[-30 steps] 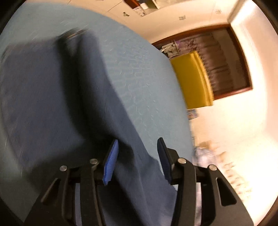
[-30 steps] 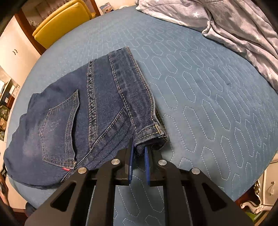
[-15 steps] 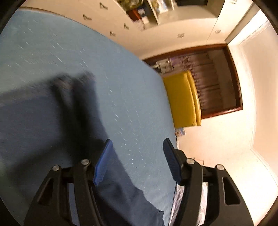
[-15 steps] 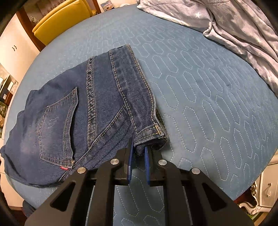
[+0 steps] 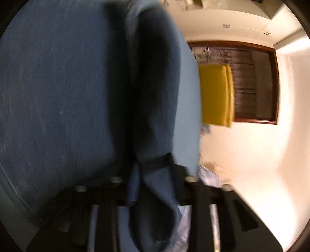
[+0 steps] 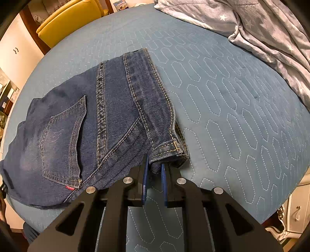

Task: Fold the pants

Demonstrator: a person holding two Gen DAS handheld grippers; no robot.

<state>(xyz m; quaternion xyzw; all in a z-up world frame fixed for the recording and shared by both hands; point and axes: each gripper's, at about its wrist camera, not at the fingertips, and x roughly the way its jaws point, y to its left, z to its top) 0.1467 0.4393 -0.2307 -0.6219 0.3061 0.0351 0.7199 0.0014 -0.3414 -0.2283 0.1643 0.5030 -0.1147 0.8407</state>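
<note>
- Right wrist view: dark blue jeans (image 6: 108, 124) lay folded on the quilted blue bed (image 6: 232, 108), long axis running away toward the yellow chair (image 6: 73, 17).
- Right gripper (image 6: 154, 170) pinched the near hem corner.
- Left gripper (image 5: 153, 186), blurry, had just been closing, denim between its fingers.

Blues and one yellow
Jeans (image 6: 100, 124) dark indigo, tan stitching; bed (image 6: 222, 100) teal, white-quilted; blanket (image 6: 261, 29) grey-blue, starred; chair (image 6: 69, 17) yellow.

Quilted blue bedspread (image 6: 242, 108) covers the bed; grey star-print blanket (image 6: 271, 29) bunched at the far edge. Yellow chair (image 5: 215, 95) before dark wood-framed opening (image 5: 253, 81), possibly curtained. Cream walls (image 5: 251, 155), warm light. White carved nightstand (image 6: 292, 215).
</note>
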